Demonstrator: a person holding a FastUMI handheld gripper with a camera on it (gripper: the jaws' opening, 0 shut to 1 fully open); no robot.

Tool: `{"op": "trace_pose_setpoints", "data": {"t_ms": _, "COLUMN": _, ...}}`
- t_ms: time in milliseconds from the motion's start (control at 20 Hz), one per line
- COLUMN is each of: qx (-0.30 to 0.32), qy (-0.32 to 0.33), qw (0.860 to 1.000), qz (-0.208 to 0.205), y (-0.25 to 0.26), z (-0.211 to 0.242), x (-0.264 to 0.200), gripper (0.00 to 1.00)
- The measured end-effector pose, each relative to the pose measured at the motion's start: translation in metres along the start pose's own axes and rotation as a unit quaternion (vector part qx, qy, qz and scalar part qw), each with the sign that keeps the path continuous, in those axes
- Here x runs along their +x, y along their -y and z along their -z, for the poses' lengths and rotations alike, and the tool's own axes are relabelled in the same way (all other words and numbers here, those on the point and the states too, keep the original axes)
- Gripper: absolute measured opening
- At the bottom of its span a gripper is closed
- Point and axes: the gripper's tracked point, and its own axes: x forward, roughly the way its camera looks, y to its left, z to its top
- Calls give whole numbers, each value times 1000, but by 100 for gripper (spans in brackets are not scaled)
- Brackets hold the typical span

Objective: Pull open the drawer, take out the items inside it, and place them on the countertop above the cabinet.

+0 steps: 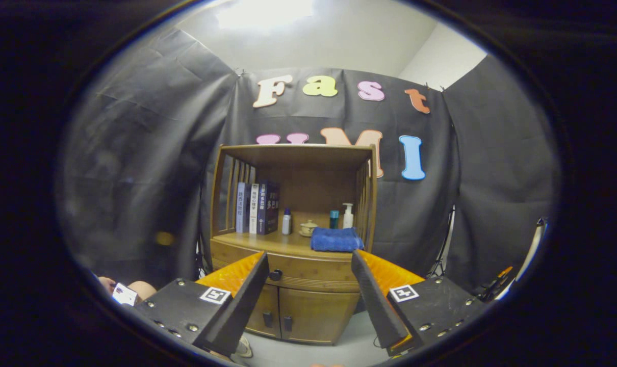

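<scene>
At my far left, low down, part of a person shows beside my gripper. I hold the gripper with its fingers spread wide and empty, aimed square at the cabinet, so the drawer front sits framed between them. The drawer is shut; its dark knob lies just inside my left finger, which is probably where I must close first. On the countertop above, books stand against the left slats, then a small bottle, a little lidded pot, a folded blue towel at the front edge, and two more bottles behind it. The bare wood left of the towel looks the likeliest landing place.
</scene>
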Motion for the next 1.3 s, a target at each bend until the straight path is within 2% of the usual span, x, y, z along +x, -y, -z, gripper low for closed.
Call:
{"op": "trace_pose_setpoints", "data": {"t_ms": 350, "qx": 8, "qy": 4, "qw": 1000, "qz": -3, "y": -3, "z": 0, "x": 14, "gripper": 97}}
{"op": "trace_pose_setpoints", "data": {"t_ms": 550, "qx": 5, "qy": -17, "qw": 1000, "qz": 4, "y": -7, "z": 15, "x": 39, "gripper": 97}}
{"op": "trace_pose_setpoints", "data": {"t_ms": 950, "qx": 3, "qy": -42, "qw": 999, "qz": 10, "y": -40, "z": 52, "x": 129, "gripper": 98}}
{"op": "trace_pose_setpoints", "data": {"t_ms": 1300, "qx": 37, "qy": -54, "qw": 997, "qz": 37, "y": -60, "z": 111, "x": 216, "gripper": 98}}
